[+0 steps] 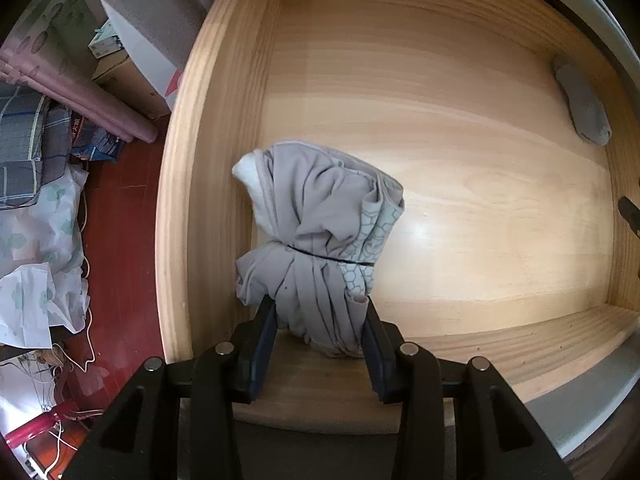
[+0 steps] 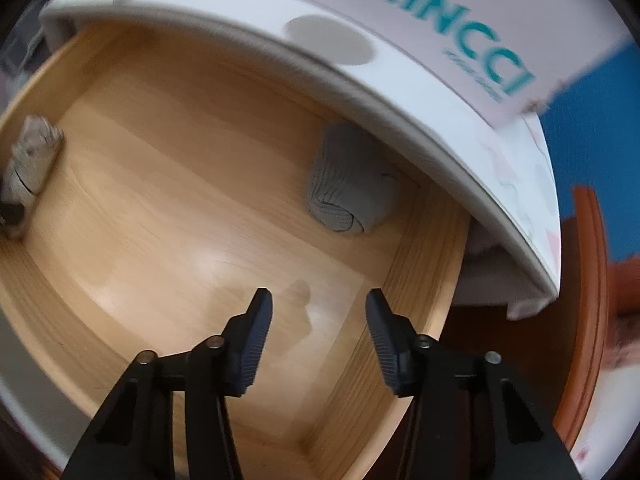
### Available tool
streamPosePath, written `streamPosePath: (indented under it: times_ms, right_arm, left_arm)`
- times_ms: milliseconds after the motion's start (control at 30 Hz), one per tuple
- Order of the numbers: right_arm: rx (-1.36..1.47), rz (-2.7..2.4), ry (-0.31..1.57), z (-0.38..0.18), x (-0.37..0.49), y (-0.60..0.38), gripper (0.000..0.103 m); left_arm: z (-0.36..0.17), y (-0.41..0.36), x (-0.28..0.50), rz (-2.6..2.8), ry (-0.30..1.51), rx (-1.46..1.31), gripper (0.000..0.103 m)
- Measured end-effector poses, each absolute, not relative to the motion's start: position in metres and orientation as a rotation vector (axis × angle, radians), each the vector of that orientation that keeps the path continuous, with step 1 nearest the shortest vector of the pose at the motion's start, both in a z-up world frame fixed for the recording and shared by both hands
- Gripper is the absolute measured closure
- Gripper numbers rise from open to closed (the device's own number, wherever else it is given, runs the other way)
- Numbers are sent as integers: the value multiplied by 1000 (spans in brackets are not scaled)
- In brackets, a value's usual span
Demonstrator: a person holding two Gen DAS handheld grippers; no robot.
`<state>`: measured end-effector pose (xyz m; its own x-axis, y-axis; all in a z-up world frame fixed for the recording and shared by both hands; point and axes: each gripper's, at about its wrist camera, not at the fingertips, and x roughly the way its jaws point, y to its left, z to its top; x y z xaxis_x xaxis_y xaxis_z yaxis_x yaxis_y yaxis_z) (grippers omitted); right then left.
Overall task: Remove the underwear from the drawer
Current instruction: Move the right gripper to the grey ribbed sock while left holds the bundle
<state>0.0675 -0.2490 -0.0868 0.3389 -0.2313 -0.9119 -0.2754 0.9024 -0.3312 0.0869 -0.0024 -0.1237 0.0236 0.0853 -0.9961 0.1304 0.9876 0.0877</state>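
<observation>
Two black fingers of our left gripper (image 1: 320, 322) clamp the grey underwear bundle (image 1: 316, 236) over the pale wooden drawer (image 1: 460, 140). Our right gripper (image 2: 320, 306) hangs parted, empty, near a rolled grey sock (image 2: 348, 188).

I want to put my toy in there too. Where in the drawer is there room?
The wooden drawer floor is bare across the middle, between the banded grey underwear bundle in the left gripper and the rolled grey sock in the far corner. The red floor outside is cluttered.
</observation>
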Motion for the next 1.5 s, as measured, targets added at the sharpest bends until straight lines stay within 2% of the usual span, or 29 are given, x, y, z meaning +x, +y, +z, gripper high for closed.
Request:
streamPosePath:
  times_ms: [233,733,1500]
  right_arm:
    - [-801,56,1152,-106,70,-226,59]
    - [-1128,8,1033,-149,78,-210,60]
    - [-1367,-55,940,-212,96,-209,63]
  left_arm:
    - [-123,-3,85,-28,1537,181,63]
    - [-120,-6,82,-33,1529,191,63]
    - [-120,-6,83,-33,1528,196,63]
